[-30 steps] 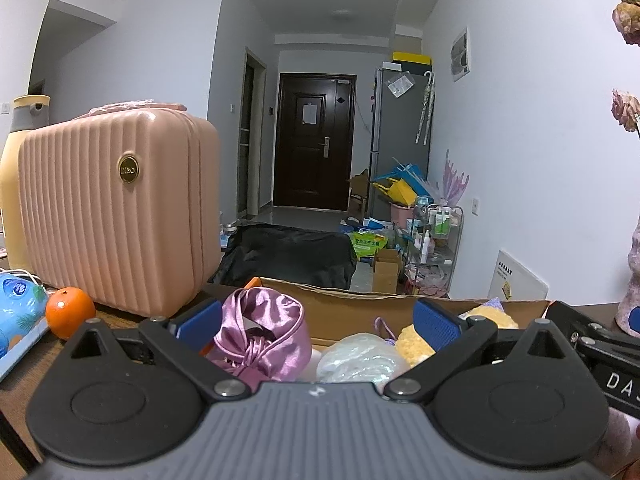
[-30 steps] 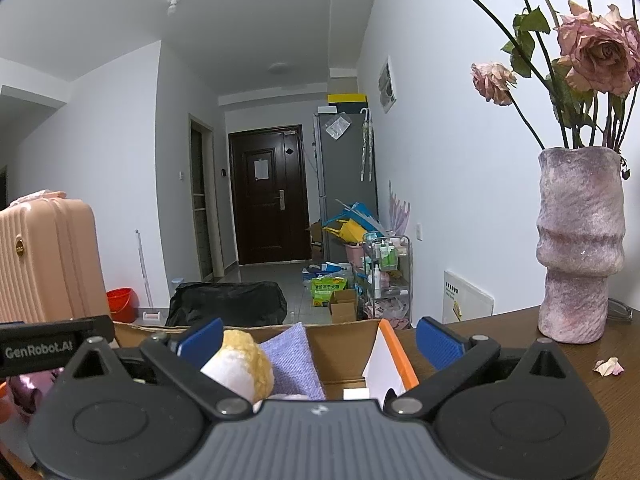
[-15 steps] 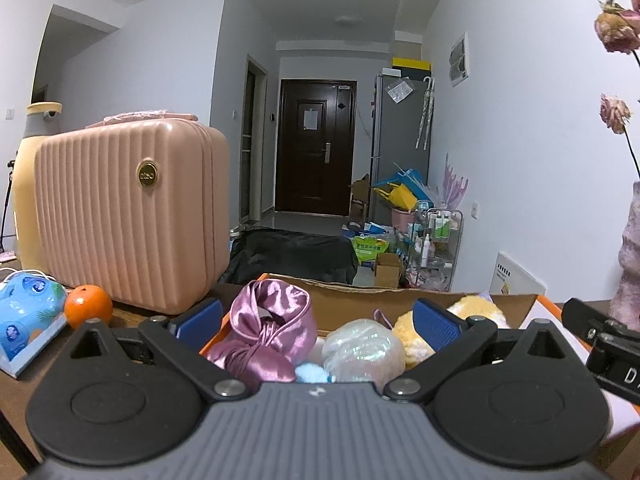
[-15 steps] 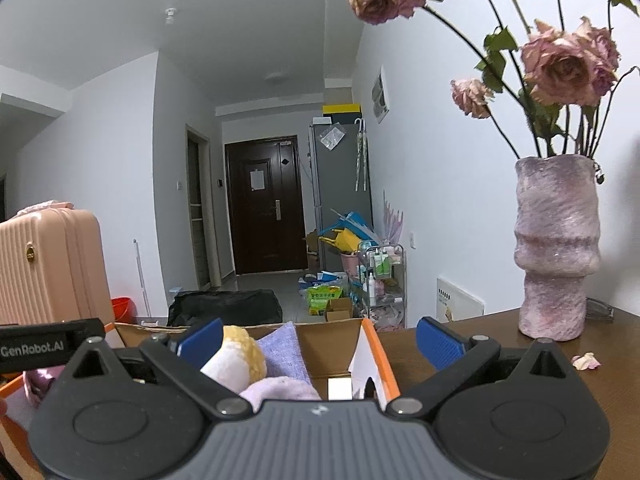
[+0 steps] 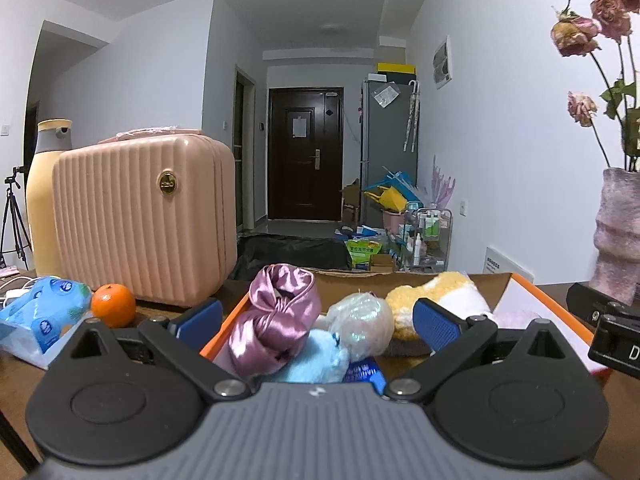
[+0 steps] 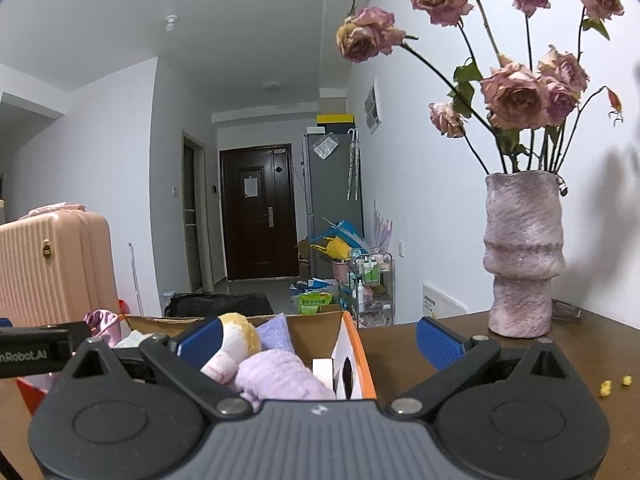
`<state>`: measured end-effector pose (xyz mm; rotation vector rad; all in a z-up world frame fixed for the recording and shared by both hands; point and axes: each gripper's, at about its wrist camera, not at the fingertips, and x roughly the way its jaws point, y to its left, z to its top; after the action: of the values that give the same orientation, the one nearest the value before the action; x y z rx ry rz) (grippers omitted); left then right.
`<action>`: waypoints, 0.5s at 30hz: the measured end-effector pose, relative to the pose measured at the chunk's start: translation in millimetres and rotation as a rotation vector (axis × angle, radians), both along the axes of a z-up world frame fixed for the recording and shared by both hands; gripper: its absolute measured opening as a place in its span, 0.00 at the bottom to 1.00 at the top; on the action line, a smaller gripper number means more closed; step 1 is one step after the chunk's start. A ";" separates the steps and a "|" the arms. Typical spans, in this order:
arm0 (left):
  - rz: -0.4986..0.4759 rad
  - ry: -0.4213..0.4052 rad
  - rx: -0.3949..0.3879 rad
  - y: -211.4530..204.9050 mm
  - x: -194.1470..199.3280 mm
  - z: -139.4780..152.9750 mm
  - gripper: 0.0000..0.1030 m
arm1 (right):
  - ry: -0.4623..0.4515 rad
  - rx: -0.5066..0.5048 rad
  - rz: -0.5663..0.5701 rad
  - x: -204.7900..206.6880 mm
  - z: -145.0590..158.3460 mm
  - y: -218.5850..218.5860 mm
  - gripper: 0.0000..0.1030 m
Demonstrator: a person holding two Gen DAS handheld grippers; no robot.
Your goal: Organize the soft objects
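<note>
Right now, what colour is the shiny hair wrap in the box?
Pinkish purple satin hair wrap, clearest in the left wrist view.

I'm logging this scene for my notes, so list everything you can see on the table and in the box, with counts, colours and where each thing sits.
cardboard box: one, brown with orange rim, centre of table
satin scrunchie: one, mauve, left end of box
plush ball: one, pearly white, middle of box
blue plush: one, light blue, near side of box
yellow plush: one, yellow and white, right of the ball
lilac cloth: one, lilac, right end of box
suitcase: one, pink, ribbed, left of box
orange: one, orange, before the suitcase
tissue pack: one, blue, far left
vase: one, mauve, holds dried roses, right of box
left gripper: open, over the box
right gripper: open, over the box's right end
</note>
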<state>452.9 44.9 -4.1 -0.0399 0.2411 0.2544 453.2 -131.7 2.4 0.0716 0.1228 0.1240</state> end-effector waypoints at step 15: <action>-0.022 0.044 -0.002 1.6 -73.8 -1.8 1.00 | 0.007 -0.030 0.047 -67.0 1.5 -7.6 1.00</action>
<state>379.2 46.6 -5.9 -0.0335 0.2854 0.2334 386.1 -139.2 3.9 0.0397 0.1335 0.1689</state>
